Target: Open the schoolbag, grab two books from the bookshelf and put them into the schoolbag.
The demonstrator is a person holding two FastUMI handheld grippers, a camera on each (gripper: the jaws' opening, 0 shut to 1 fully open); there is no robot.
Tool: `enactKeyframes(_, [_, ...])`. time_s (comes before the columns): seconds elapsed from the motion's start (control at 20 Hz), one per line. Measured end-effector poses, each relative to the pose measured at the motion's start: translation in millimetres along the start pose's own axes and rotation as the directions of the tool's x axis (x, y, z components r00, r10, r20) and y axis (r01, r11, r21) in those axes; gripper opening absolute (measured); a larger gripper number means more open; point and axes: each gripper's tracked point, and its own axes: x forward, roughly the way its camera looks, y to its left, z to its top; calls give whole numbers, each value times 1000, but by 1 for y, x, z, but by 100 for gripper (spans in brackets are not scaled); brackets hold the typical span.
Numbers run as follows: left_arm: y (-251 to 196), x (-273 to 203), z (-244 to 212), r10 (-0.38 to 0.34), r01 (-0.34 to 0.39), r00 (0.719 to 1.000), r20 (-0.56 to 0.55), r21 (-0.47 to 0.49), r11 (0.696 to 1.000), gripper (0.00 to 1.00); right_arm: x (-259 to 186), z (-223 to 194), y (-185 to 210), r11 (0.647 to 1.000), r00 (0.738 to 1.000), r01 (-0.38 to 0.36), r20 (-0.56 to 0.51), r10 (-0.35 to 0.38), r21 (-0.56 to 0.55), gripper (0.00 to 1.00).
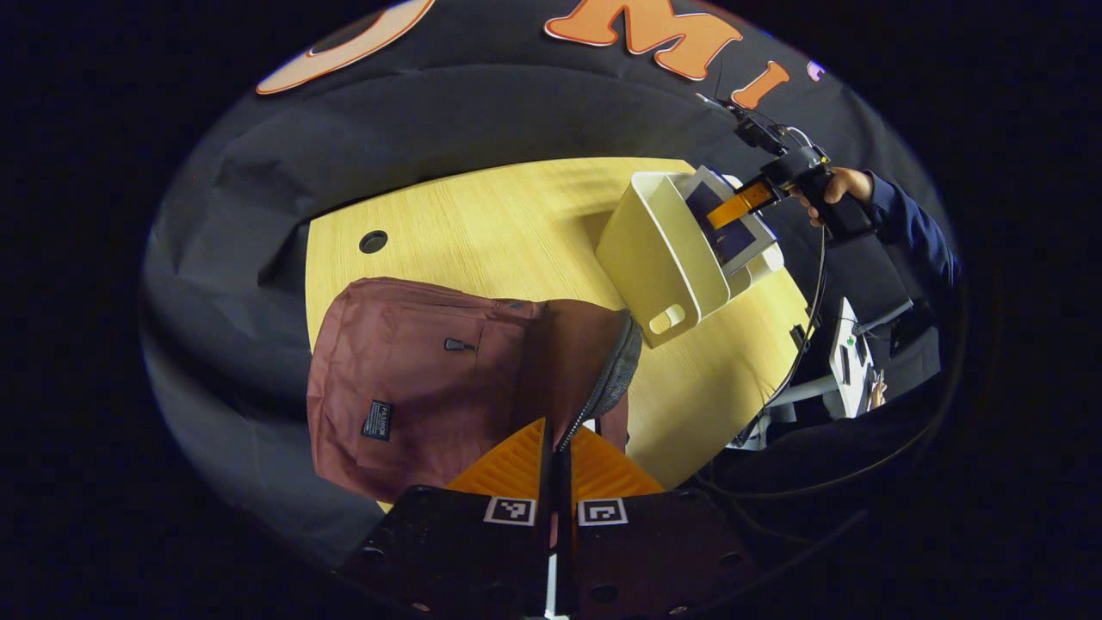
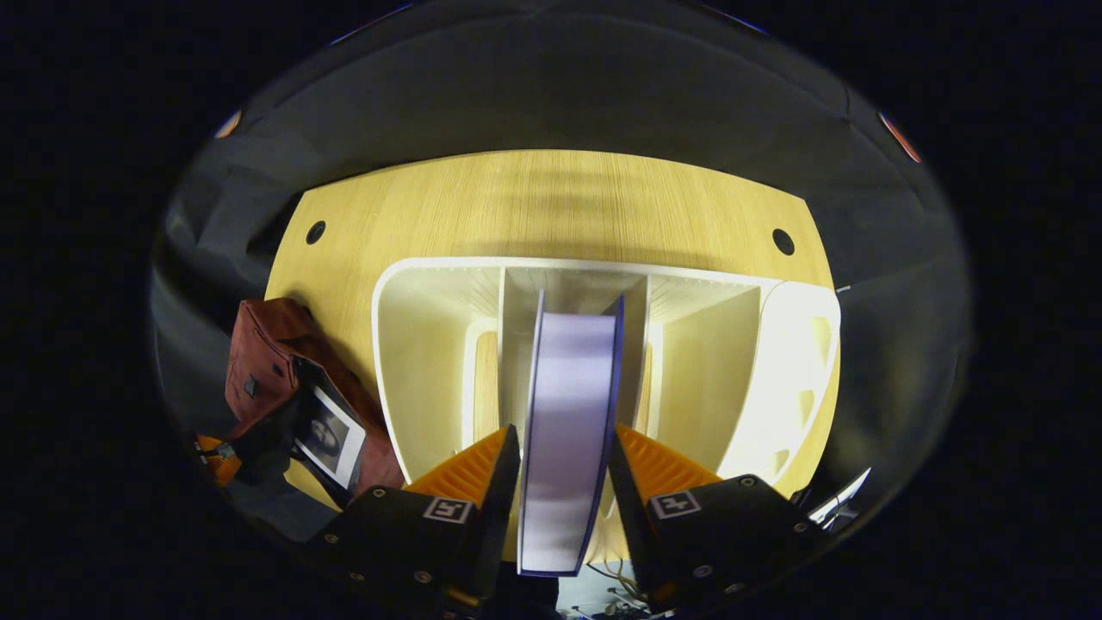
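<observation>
Book clamped between right gripper fingers, standing in bookshelf middle slot. Left gripper pinched together on schoolbag zipper edge.

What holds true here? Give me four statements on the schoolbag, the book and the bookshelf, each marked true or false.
1. The right gripper has its jaws clamped on a book at the middle compartment of the bookshelf. True.
2. The schoolbag is blue. False: it is maroon.
3. The left gripper is shut on the schoolbag's zipper edge. True.
4. The bookshelf stands on the floor. False: it stands on the wooden table, beside the schoolbag.
</observation>
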Motion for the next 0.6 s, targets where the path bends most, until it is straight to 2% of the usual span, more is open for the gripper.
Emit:
enactKeyframes(0.05, [1,2,1,-3,3,1000,2,-3,1000,4,2,-2,-2,1000,1000,12,-19,-12,7,51])
enactKeyframes(0.15, [0,5,0,-17,17,1000,6,-3,1000,4,3,-4,-4,999,999,12,-48,-10,48,43])
enactKeyframes(0.3, [-3,6,-2,-32,32,999,12,1,999,4,-4,-7,-11,997,998,27,-67,-21,79,38])
enactKeyframes(0.45, [-2,7,-4,-38,38,999,18,7,999,4,-30,-7,-13,999,999,35,-28,-34,41,37])
enactKeyframes(0.5, [0,7,-4,-36,36,999,21,8,999,4,-41,-6,-15,999,999,41,-13,-40,30,46])
enactKeyframes(0.55, [2,8,-3,-34,34,999,24,2,999,4,-53,-6,-13,999,999,37,0,-37,28,37])
enactKeyframes(0.6, [1,7,-2,-36,36,999,28,2,999,4,-67,-6,-11,999,1000,23,15,-23,29,37])
